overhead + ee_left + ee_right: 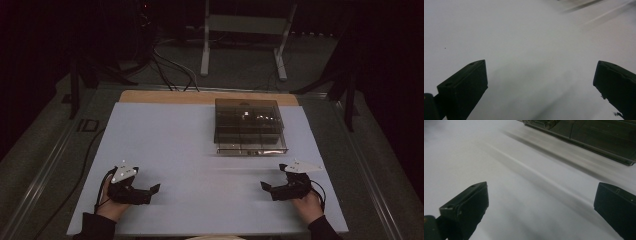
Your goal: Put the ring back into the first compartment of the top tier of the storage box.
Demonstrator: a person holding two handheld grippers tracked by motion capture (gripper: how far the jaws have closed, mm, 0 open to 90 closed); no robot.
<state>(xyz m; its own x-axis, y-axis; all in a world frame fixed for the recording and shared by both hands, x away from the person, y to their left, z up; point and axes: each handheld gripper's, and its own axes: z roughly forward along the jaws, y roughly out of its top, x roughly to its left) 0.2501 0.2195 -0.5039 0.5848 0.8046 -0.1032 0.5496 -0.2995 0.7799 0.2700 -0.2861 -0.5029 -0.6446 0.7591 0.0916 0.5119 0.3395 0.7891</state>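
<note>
A dark, see-through compartment box (250,126) sits on the white table sheet (170,145), beyond both tongs and nearer the right one; its drawer (252,149) stands slightly out toward the person. Right gripper (264,186): jaws spread wide, nothing between them, box edge (599,137) ahead and apart. Left gripper (156,188): jaws likewise released and empty over bare sheet (524,50), well apart from the box.

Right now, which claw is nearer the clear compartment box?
Right. The right claw sits just below the box's near right corner, with the box in its own view. The left claw is far off to the box's lower left. Both are open, holding nothing.
</note>
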